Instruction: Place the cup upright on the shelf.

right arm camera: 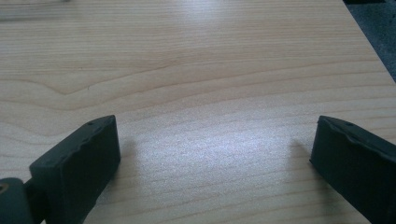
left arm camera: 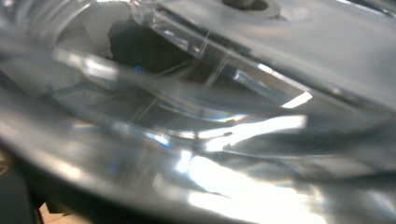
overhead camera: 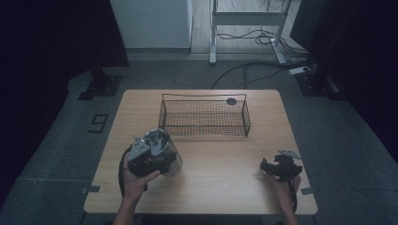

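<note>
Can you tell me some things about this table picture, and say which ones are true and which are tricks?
1. The left gripper holds a clear jar. True.
2. The wire basket is full of toys. False: it looks empty.
3. The right gripper is open over bare wood. True.
4. The jar sits inside the basket. False: it is in front of the basket, at the left gripper.
5. The table is wooden. True.
</note>
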{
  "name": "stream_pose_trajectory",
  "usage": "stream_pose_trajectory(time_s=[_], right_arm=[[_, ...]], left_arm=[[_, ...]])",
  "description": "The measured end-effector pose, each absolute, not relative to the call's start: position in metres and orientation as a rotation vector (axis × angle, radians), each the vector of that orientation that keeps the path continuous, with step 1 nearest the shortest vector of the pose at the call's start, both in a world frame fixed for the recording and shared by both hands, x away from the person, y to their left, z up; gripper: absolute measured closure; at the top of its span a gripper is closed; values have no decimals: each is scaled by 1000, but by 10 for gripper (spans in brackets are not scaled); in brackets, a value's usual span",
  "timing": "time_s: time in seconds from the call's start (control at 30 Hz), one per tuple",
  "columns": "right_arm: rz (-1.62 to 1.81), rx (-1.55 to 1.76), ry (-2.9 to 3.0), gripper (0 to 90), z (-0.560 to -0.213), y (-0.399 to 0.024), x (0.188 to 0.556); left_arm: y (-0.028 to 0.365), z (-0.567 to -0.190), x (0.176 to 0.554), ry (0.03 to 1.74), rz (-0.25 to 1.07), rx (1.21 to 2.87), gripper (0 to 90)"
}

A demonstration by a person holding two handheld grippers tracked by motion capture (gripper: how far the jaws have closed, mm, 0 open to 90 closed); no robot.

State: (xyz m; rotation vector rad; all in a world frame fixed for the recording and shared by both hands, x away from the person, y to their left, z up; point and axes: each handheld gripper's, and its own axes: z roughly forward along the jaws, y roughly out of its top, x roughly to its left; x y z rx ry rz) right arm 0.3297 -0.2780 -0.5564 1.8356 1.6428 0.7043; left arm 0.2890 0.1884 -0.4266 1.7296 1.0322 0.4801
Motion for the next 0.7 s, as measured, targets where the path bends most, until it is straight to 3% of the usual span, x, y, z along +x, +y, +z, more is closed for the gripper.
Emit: stream_pose_trajectory(time_s=[0.7], right_arm=[[704,1835,1643,12,-556,-278,330]], left_arm=[[197,-402,308,1069,490,1717,39]])
